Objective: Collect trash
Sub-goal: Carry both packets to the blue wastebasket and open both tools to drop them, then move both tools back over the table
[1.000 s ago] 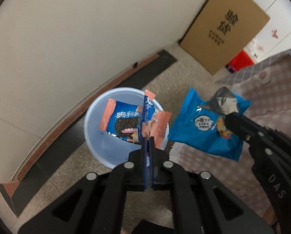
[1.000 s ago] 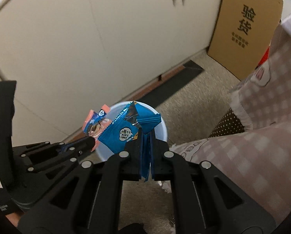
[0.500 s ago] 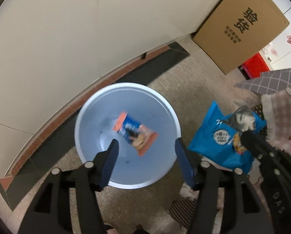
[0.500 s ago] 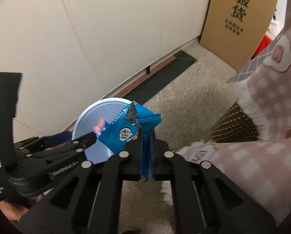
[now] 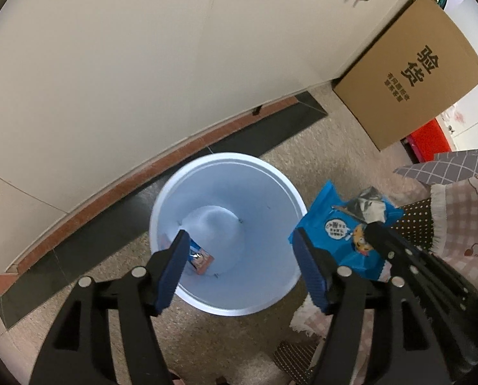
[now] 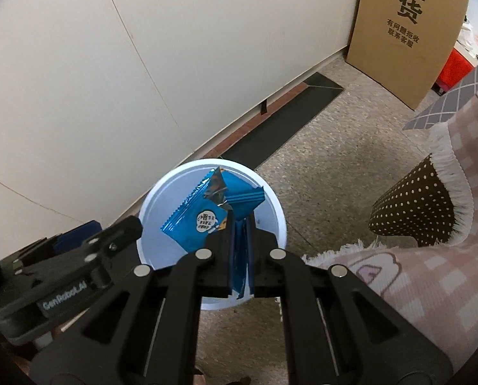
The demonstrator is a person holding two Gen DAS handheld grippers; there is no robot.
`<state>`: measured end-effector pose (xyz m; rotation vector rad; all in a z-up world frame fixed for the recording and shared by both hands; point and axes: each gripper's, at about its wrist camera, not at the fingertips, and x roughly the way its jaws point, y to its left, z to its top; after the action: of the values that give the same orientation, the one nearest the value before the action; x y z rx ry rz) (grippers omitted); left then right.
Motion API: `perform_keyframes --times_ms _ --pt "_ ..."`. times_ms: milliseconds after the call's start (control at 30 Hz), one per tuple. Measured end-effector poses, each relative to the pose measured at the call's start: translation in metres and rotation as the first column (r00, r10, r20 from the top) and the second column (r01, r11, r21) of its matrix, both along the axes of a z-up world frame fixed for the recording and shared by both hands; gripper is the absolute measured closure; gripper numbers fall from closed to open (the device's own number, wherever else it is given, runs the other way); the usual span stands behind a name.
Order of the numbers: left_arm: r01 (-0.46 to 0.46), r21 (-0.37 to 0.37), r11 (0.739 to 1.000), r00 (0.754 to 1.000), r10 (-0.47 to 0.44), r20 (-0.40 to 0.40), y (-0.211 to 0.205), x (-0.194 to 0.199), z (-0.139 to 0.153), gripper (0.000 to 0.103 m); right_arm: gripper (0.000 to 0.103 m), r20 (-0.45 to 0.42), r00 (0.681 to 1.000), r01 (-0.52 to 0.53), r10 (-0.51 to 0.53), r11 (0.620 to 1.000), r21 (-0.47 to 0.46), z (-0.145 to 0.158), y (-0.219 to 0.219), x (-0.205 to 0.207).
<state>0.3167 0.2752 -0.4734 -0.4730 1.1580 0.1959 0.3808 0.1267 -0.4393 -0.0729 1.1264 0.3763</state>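
Observation:
A pale blue round bin (image 5: 271, 199) stands on the floor by the wall. A small orange and blue snack wrapper (image 5: 200, 258) lies at its bottom. My left gripper (image 5: 242, 253) is open and empty above the bin. My right gripper (image 6: 242, 224) is shut on a blue snack bag (image 6: 203, 218) and holds it over the bin (image 6: 271, 199). The bag also shows in the left wrist view (image 5: 344, 224), just right of the bin's rim, with the right gripper's fingers (image 5: 386, 240) on it.
A cream cabinet wall (image 5: 142, 64) runs behind the bin. A brown cardboard box (image 5: 408, 77) leans at the right. A pink checked cloth (image 6: 431, 272) hangs at the right, close to the bin. A red item (image 5: 428, 138) sits behind the box.
My left gripper opened and let go of the orange wrapper, which fell to the bin's bottom. My right gripper carried the blue bag over the bin.

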Motion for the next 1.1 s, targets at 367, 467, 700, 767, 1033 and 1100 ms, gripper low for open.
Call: perform_keyframes --times_ms 367,467,700,767,1033,1100 --pt "-0.071 0.02 0.997 0.998 0.071 -0.001 0.021 -0.017 0.014 0.037 0.045 0.004 1.0 -0.009 0.008 0.999 0.043 0.012 0.004 0.004" --pt "-0.08 0.022 0.997 0.997 0.08 0.009 0.025 -0.019 0.025 0.037 0.044 0.034 0.999 0.007 -0.008 0.999 0.04 0.029 0.0 0.001" --pt "-0.038 0.067 0.997 0.996 0.032 0.081 0.01 -0.049 0.095 0.037 0.041 0.15 0.987 0.044 -0.054 0.996 0.072 0.113 -0.018 -0.045" --pt "-0.026 0.074 0.997 0.993 0.017 0.118 0.004 -0.058 0.122 0.037 0.041 0.224 0.974 0.012 -0.03 0.997 0.08 0.153 -0.021 -0.068" --pt "0.154 0.146 0.977 0.922 -0.195 0.334 -0.087 -0.097 0.26 0.032 0.035 0.39 0.908 0.058 -0.151 0.969 0.239 0.288 -0.105 -0.142" --pt "0.196 0.164 0.967 0.893 -0.245 0.377 -0.122 -0.103 0.286 0.027 0.035 0.402 0.892 0.09 -0.205 0.954 0.287 0.309 -0.145 -0.158"
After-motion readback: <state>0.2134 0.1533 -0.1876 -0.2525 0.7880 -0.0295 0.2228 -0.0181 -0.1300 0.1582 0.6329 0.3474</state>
